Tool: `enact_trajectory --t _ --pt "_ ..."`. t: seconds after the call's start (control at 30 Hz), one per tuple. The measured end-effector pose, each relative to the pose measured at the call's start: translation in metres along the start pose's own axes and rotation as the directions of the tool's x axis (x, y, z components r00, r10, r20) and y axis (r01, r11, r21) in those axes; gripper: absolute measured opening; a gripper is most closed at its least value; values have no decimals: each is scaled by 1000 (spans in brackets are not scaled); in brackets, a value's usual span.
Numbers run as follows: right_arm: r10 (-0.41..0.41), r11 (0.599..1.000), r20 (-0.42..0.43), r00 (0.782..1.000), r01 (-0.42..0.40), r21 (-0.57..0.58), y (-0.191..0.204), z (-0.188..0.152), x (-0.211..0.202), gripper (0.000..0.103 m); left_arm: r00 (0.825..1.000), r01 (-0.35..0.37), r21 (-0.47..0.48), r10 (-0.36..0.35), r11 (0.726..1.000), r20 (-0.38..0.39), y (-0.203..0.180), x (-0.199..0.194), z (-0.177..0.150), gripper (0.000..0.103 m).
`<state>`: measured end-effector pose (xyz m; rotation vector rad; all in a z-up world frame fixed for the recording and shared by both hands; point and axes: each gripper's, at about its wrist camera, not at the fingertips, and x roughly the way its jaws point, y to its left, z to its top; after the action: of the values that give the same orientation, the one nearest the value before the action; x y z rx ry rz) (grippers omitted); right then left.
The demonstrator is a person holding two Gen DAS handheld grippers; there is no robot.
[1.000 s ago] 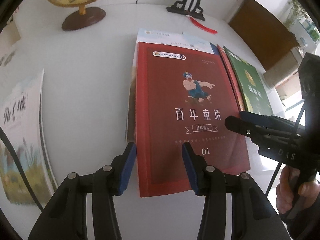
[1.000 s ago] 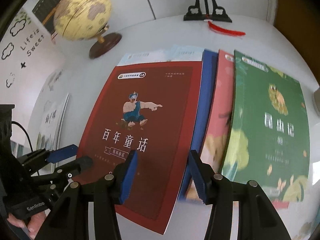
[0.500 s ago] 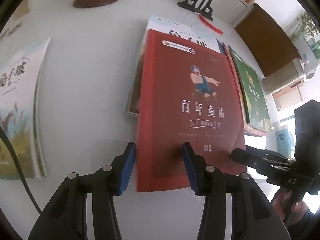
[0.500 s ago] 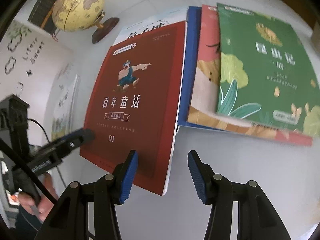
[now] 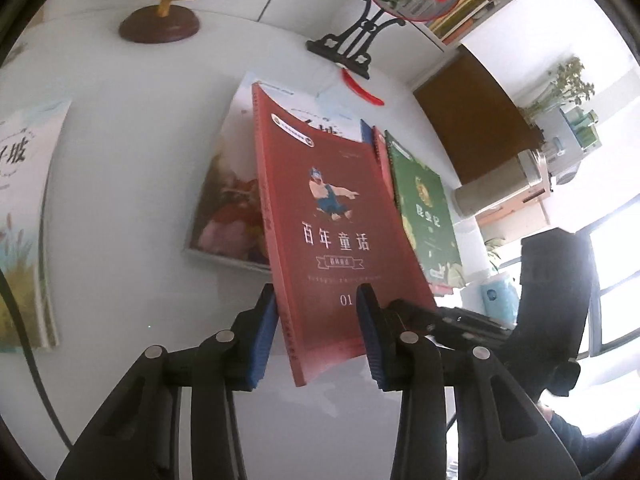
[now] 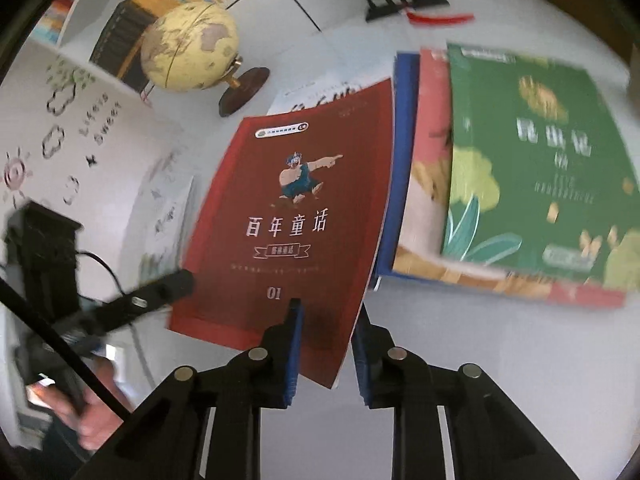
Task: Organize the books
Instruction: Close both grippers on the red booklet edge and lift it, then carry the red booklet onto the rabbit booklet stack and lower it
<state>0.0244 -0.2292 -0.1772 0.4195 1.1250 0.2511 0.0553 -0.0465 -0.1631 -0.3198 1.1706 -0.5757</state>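
Note:
A dark red book (image 5: 332, 232) (image 6: 304, 208) is raised at its near end, tilted above a white book (image 5: 228, 208) on the white table (image 5: 132, 160). My right gripper (image 6: 326, 348) has the red book's near right corner between its blue pads, one pad on the cover and one beneath, and its jaws are closing. It also shows in the left wrist view (image 5: 432, 316). My left gripper (image 5: 318, 324) straddles the book's near edge at the spine side. Its jaws are closing, with a gap still showing at the pads.
Right of the red book lie a blue book (image 6: 400, 160), a pink book (image 6: 428, 184) and a green book (image 5: 428, 216) (image 6: 532, 168), overlapping. A pale illustrated book (image 5: 24, 216) lies far left. A globe (image 5: 160, 20) (image 6: 188, 48) and a black stand (image 5: 356, 44) are at the back.
The red book's near end has come up off the stack and tilted. The right jaws have closed on its corner. The left jaws have narrowed around its near edge.

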Motion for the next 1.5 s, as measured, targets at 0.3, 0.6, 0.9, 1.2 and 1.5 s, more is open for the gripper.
enact_trajectory --t 0.3,0.6,0.9,1.2,1.5 --pt "-86 991 22 996 88 -100 9 1 2 22 992 -127 67 126 990 12 -8 20 -7 13" --pt "-212 903 132 968 246 -353 65 -4 -12 22 958 -279 224 255 934 133 -32 -10 -5 12" --pt "-101 901 156 983 157 -405 109 0 -22 22 937 -332 167 305 928 170 -14 -59 -6 13" --pt "-5 839 201 980 114 -532 198 8 -16 22 873 -408 44 376 912 313 33 -148 -3 13" --pt "49 774 181 982 77 -629 284 8 28 22 831 -452 -44 439 891 343 105 -190 3 13"
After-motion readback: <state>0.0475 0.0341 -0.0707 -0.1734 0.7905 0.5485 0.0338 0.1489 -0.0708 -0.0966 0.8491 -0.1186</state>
